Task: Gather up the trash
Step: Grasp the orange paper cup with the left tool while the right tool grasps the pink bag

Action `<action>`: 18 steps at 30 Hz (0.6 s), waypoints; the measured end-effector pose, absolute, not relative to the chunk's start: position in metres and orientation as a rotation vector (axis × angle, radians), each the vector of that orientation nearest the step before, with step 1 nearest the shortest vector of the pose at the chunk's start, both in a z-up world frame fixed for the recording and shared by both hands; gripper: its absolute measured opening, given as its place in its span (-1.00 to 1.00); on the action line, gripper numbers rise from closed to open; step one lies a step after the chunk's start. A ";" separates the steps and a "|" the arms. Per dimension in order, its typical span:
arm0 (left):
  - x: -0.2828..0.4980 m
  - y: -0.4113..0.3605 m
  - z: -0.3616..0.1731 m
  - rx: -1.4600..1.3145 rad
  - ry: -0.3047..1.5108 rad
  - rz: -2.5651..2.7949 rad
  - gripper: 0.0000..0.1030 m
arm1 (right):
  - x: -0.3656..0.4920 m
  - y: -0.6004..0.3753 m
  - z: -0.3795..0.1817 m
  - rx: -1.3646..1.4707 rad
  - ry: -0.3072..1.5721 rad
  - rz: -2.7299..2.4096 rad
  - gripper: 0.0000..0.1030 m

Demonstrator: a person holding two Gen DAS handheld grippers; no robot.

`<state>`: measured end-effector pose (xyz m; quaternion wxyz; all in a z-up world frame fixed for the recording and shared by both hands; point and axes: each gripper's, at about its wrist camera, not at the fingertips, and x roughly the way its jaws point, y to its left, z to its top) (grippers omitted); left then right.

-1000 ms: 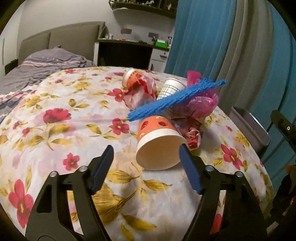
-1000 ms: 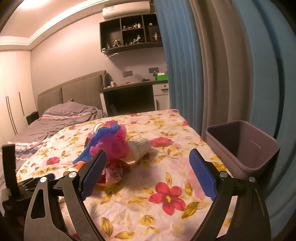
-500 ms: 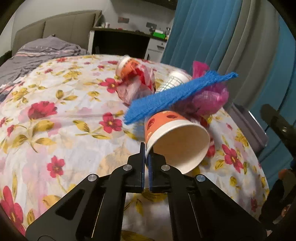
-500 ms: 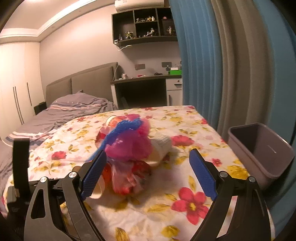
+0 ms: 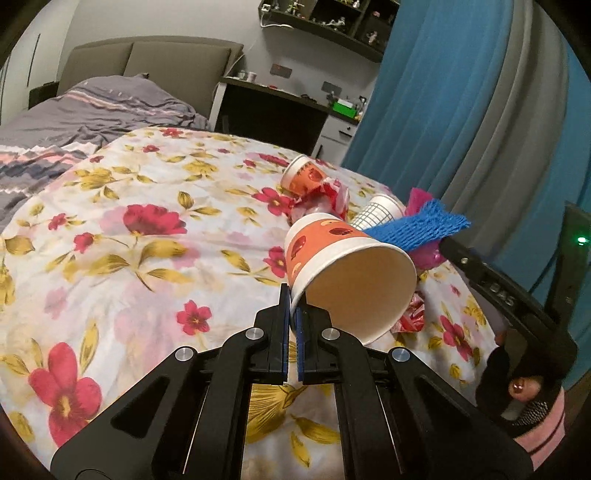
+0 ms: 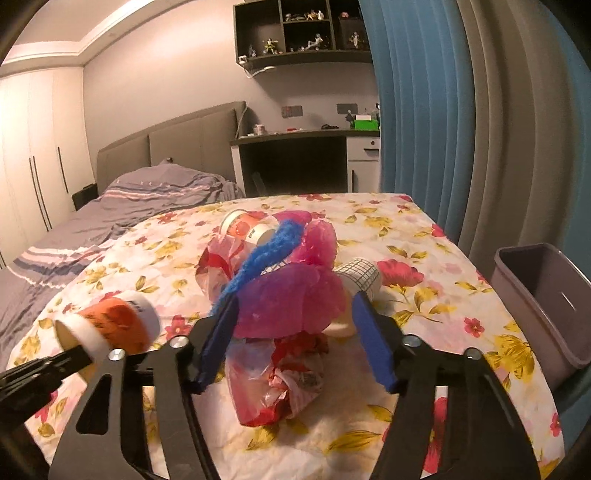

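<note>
Left gripper: jaws pressed onto the rim of an orange paper cup, one finger inside the rim, one outside. The cup is tilted on its side, mouth toward the camera, and appears lifted clear of the counter. In the right wrist view the same cup shows at lower left, held by the left gripper's dark finger.

Right gripper: jaws spread, one to either side of a pink plastic bag; whether the pads touch it cannot be told.

Counter: covered with a white cloth printed with red flowers and yellow leaves.

Trash pile, middle to far right of the counter:
- pink plastic bag, crumpled, on top of the heap;
- blue foam net, a long strip lying slantwise across the heap, also seen in the right wrist view;
- white cup with a grid print, on its side just beside the pink bag;
- second orange cup, on its side at the far end of the heap;
- red and white wrapper, crumpled with clear plastic, nearest the right gripper.

Bin: grey, open-topped, at the right edge of the counter near the curtain; what it stands on cannot be told.

Surroundings: bed with grey covers to the left, desk against the far wall, shelf with small figures above.
</note>
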<state>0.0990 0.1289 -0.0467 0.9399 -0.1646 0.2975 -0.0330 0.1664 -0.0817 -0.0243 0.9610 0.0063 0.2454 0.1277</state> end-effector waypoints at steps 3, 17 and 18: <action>0.098 0.131 -0.047 -0.340 0.604 -0.073 -0.96 | 0.172 -0.082 -0.029 0.004 0.523 0.254 -0.39; 0.096 0.119 -0.045 -0.330 0.601 -0.087 -0.96 | 0.132 -0.133 0.005 0.034 0.379 0.207 -0.91; 0.096 0.117 -0.045 -0.327 0.600 -0.089 -0.96 | 0.129 -0.140 0.008 0.046 0.368 0.201 -0.91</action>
